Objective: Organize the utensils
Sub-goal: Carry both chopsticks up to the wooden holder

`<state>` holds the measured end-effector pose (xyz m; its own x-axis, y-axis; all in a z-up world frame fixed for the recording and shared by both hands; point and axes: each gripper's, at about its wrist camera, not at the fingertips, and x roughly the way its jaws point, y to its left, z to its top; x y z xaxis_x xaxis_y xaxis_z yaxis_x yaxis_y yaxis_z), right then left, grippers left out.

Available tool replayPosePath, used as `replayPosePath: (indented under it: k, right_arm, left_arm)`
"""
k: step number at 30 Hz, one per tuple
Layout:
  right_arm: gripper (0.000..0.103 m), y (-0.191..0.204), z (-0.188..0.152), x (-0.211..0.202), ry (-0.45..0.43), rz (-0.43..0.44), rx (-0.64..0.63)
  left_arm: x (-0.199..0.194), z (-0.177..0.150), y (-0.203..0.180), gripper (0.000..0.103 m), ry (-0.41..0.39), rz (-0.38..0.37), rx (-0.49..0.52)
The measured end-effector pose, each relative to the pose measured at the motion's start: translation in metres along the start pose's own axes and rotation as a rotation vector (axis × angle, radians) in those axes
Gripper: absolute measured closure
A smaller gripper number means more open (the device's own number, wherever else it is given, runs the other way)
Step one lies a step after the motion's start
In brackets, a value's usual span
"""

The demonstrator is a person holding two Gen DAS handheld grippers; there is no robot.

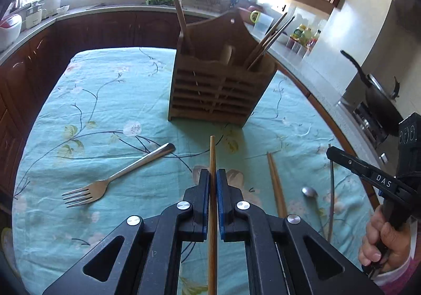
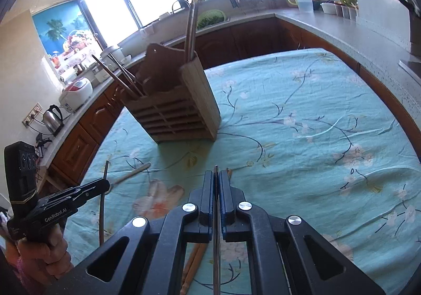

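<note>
The utensils are lying partly scattered on the tabletop [image 1: 52, 116] and partly standing sorted in the wooden holder [image 1: 218, 92], which is sitting upright near the middle of the flowered cloth. The left tongs [image 1: 213, 179] are pinching a wooden chopstick [image 1: 212, 153] lengthwise between their blue pads, its tip pointing toward the holder, probably so it can be tipped into a compartment end first. The right tongs [image 2: 216, 181] are clamping a thin metal utensil [image 2: 215, 174] in the same lengthwise way; what kind it is cannot be told from this edge-on view. A fork [image 1: 110, 181] is lying left of the left tongs, a pair of wooden chopsticks [image 1: 276, 184] just right of them, and a small spoon [image 1: 310, 192] beside those, all not yet sorted. In the holder, chopsticks [image 1: 271, 39] are leaning out of the right compartment and long handles [image 1: 179, 8] are rising from the left one, so like seems to be going with like. Judging by this, the task is well underway, with several pieces left to collect.
</note>
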<state>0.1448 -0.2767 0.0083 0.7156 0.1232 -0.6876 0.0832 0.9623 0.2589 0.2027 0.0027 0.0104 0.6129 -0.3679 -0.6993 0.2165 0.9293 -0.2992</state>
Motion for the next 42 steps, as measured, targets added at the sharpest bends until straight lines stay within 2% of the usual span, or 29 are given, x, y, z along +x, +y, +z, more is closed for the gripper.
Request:
replayPosePath:
  k: [11, 17, 42]
  right_arm:
    - [0.099, 0.027, 0.024, -0.071, -0.170, 0.051, -0.047]
    - [0.099, 0.036, 0.034, -0.089, -0.233, 0.053, -0.066]
    - [0.099, 0.039, 0.064, -0.084, -0.295, 0.076, -0.070]
  left_arm:
    - [-0.092, -0.011, 0.010, 0.100, -0.142, -0.065, -0.021]
    - [-0.115, -0.011, 0.012, 0.100, -0.197, -0.078, -0.024]
    - [-0.122, 0.020, 0.019, 0.100, -0.314, -0.073, -0.017]
